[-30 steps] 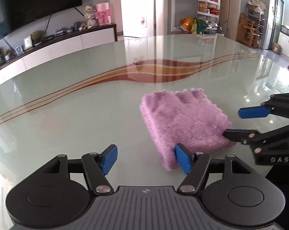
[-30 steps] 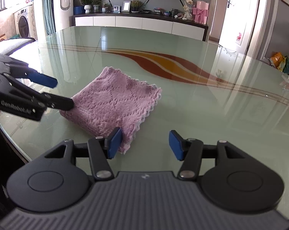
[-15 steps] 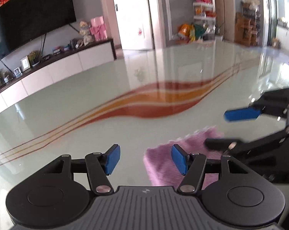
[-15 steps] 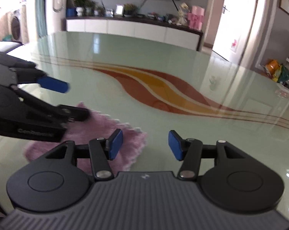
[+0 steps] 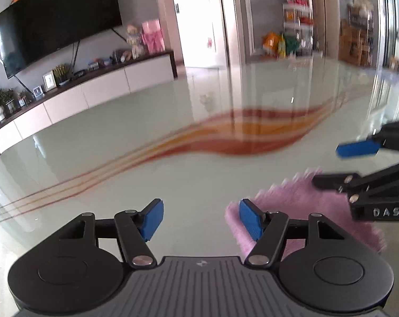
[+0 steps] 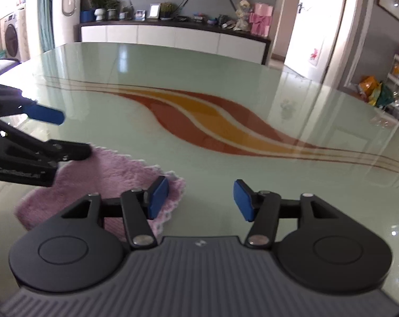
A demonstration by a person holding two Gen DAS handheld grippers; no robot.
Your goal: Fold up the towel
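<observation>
A folded pink towel [image 5: 292, 203] lies flat on the glass table [image 5: 173, 171]. My left gripper [image 5: 200, 215] hovers over the towel's left edge with nothing between its blue pads, and its jaws are opening a little. Its right finger hides part of the towel. In the right wrist view the towel [image 6: 107, 174] lies low on the left, under the left finger of my right gripper [image 6: 201, 196], which stands open and empty. Each gripper shows in the other's view: the right gripper [image 5: 339, 165] and the left gripper [image 6: 64, 132], both above the towel.
The table top [image 6: 226, 92] carries an orange and red wave pattern and stretches far ahead. Beyond it stand a long white cabinet [image 6: 173, 39] with ornaments, a wall television [image 5: 56, 26], a doorway [image 5: 199, 21] and shelves [image 5: 297, 31].
Both grippers have moved forward over the towel. It has slid from the middle of each view to the bottom edge, partly hidden by the fingers. It lies folded as before.
</observation>
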